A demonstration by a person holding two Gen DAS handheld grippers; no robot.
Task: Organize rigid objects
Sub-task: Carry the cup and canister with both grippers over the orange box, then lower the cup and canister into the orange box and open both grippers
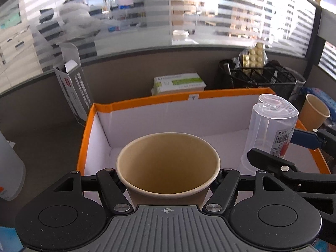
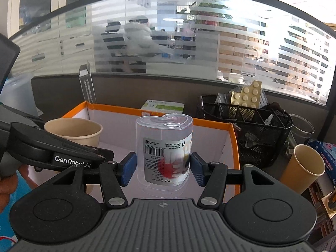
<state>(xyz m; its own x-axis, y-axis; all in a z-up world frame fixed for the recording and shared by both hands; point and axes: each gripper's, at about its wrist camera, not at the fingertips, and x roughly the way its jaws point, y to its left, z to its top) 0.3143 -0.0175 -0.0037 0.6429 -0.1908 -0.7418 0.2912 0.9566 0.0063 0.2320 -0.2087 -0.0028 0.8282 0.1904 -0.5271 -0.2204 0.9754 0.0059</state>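
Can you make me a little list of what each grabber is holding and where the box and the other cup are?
left gripper: shut on a paper cup, upright, open end up
right gripper: shut on a clear plastic container, label upside down
box: orange rim, white inside, under both held things
second paper cup: outside the box, right side
mesh organizer: behind the box, holds a pill pack
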